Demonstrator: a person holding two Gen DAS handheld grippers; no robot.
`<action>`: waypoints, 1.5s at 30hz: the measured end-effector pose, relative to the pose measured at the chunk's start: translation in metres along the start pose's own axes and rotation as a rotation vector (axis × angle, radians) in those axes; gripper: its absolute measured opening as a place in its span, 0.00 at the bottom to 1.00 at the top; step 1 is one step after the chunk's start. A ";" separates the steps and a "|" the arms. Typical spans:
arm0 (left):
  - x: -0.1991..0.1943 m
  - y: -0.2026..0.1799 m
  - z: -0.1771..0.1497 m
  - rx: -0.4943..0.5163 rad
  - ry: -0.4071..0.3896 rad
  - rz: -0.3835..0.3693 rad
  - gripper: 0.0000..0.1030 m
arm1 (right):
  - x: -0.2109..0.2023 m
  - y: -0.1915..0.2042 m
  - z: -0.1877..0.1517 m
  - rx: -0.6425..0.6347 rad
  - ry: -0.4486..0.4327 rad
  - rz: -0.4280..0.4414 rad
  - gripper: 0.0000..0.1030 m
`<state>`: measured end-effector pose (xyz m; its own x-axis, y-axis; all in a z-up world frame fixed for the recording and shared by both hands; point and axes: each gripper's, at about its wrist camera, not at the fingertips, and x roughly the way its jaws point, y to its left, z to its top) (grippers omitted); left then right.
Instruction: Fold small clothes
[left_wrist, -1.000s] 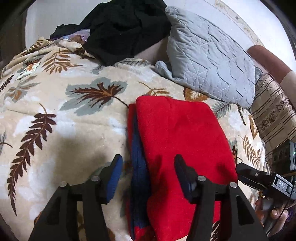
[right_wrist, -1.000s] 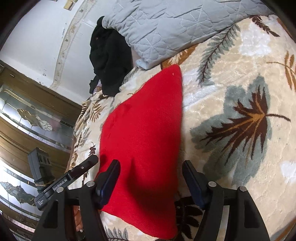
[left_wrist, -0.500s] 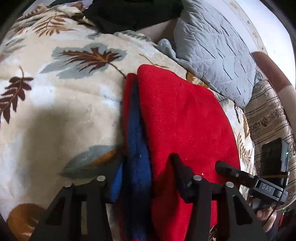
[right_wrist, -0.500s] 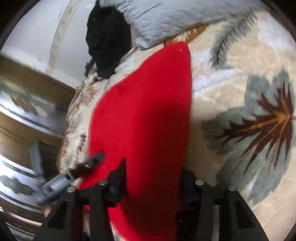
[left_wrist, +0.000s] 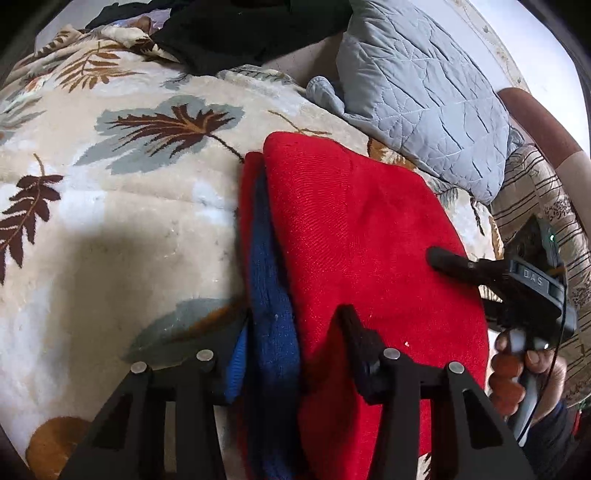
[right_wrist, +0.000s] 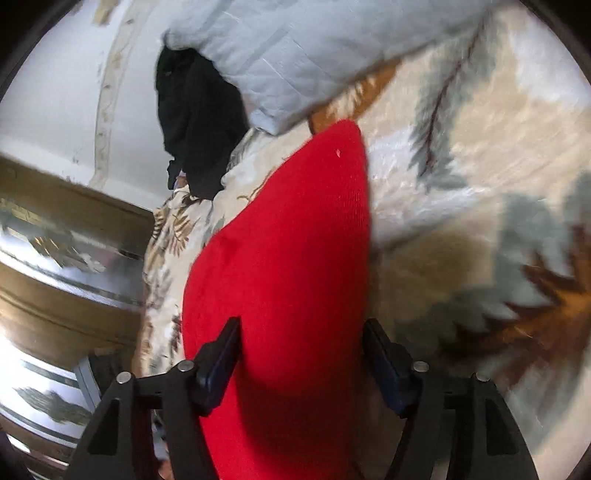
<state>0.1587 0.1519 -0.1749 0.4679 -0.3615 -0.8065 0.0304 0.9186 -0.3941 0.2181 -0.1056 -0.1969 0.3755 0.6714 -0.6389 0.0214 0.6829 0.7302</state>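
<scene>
A folded red garment (left_wrist: 362, 236) with a blue layer (left_wrist: 269, 317) showing along its left side lies on a leaf-patterned blanket (left_wrist: 110, 229). My left gripper (left_wrist: 295, 343) is shut on the near left edge, one pad against the blue layer and the other sunk into the red cloth. In the right wrist view the red garment (right_wrist: 291, 266) fills the gap of my right gripper (right_wrist: 303, 360). Its jaws are opening and the pads look eased off the cloth. From the left wrist view, its upper finger (left_wrist: 448, 263) lies over the garment's right edge, with a hand (left_wrist: 517, 373) on the handle.
A grey quilted pillow (left_wrist: 417, 99) lies just beyond the garment, and a black heap of clothes (left_wrist: 240, 33) sits at the far edge of the bed. A striped cushion (left_wrist: 535, 206) is at the right. Wooden mirrored furniture (right_wrist: 55, 258) stands beside the bed.
My left gripper came down over the garment's left edge and closed on it. My right gripper closed on the right edge, then eased wider and slid forward along it.
</scene>
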 end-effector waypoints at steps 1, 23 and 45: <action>0.000 -0.001 0.000 0.006 -0.002 0.005 0.48 | 0.000 0.004 0.000 -0.017 0.004 -0.022 0.47; 0.001 -0.002 -0.001 0.018 -0.003 0.030 0.49 | -0.022 0.058 -0.074 -0.294 0.014 -0.253 0.42; -0.001 -0.003 0.000 0.025 -0.001 0.021 0.51 | -0.010 0.044 -0.029 -0.221 -0.045 -0.246 0.55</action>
<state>0.1581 0.1494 -0.1733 0.4696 -0.3420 -0.8139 0.0424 0.9296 -0.3662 0.1883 -0.0736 -0.1650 0.4248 0.4691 -0.7743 -0.0837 0.8720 0.4823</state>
